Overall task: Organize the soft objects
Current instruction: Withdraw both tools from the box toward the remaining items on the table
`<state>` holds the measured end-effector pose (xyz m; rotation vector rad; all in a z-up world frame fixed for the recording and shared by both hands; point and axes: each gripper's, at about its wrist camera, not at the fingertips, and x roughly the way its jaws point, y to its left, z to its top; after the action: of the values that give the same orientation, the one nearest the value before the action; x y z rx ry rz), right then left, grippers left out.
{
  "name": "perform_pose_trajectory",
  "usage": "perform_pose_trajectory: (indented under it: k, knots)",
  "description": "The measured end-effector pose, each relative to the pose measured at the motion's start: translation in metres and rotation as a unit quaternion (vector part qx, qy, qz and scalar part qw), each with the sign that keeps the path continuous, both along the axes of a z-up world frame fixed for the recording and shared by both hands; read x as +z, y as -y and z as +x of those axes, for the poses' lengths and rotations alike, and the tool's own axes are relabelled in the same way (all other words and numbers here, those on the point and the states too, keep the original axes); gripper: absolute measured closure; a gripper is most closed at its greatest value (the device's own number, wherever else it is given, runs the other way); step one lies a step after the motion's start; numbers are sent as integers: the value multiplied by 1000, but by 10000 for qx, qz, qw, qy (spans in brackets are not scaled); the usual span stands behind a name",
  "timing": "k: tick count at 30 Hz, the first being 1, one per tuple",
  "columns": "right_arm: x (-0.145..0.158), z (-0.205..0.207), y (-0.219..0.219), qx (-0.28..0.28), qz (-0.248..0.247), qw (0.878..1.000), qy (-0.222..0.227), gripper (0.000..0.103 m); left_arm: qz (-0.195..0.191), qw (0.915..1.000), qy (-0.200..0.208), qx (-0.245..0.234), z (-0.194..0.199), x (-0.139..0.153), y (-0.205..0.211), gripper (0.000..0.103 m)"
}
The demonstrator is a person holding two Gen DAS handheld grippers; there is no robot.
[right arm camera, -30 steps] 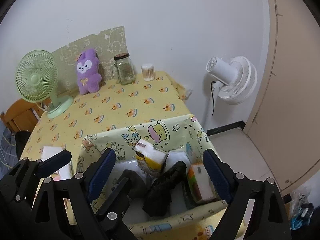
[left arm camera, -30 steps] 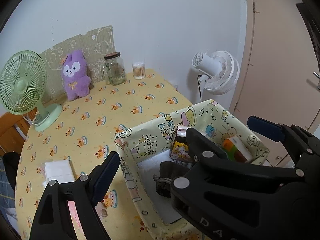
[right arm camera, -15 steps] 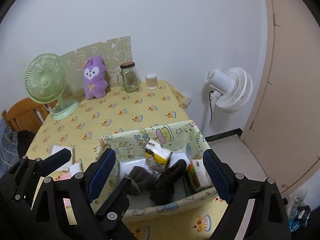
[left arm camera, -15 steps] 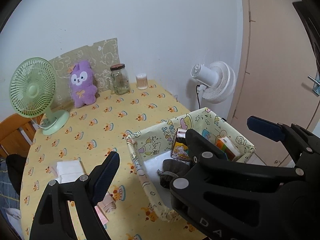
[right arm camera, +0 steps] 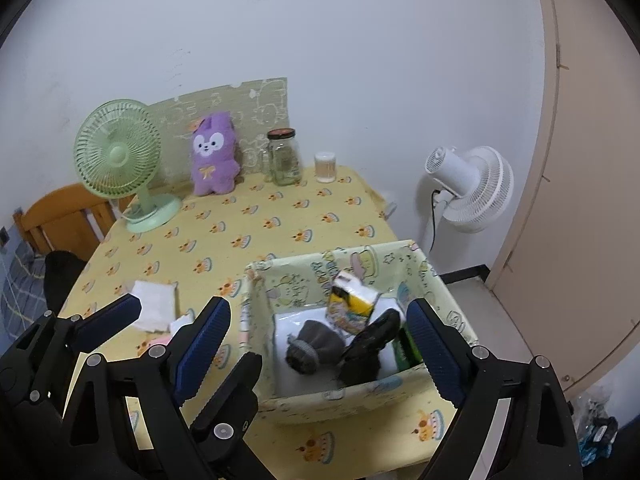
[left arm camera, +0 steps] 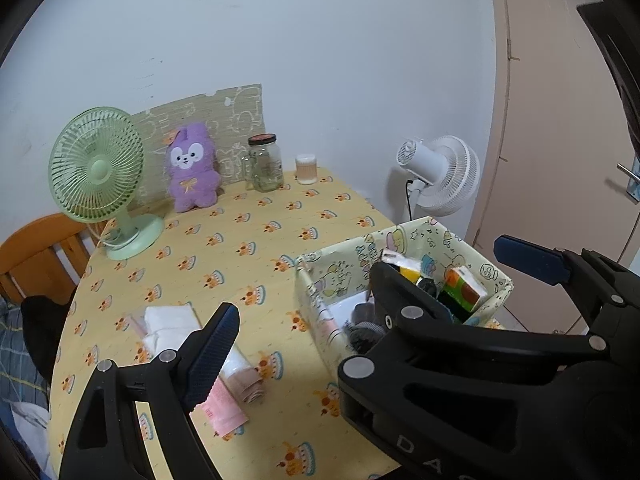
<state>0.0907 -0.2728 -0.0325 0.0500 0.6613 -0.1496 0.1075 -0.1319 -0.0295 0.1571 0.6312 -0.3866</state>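
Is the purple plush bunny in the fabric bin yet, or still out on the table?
Out. The purple plush bunny stands upright at the table's far edge beside the glass jar, well apart from the fabric bin.

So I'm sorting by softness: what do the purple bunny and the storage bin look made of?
Purple bunny: plush fabric, with a fuzzy matte nap.
Storage bin: apparently thin printed cloth, matte; its rim sags and wrinkles.

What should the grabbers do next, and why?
Probably lower the open left gripper toward the pink rolled cloth. It and the white folded cloths lie on the tablecloth, outside the fabric basket already holding socks.
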Motion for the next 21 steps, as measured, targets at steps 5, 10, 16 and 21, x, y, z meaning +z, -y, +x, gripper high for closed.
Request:
perform_pose_trajectory:
  k: [5,10,16,21]
  knots:
    - [-2,-3,-16,110,-29,9999,35,11,-34,9999,8,97,-3,-4,-16,14]
    - [-9,-5,-33,245,5,9997,34,11,29,9997,-44,220,-5,-11,-33,14]
    - [-20,-2,-56,529,-20,9986,-72,11,53,9989,-119,442,-8,-22,-53,14]
    - [-31,-1,-75,689,-26,9976,-45,11,-7,9983,-43,582,-10,-35,-73,13]
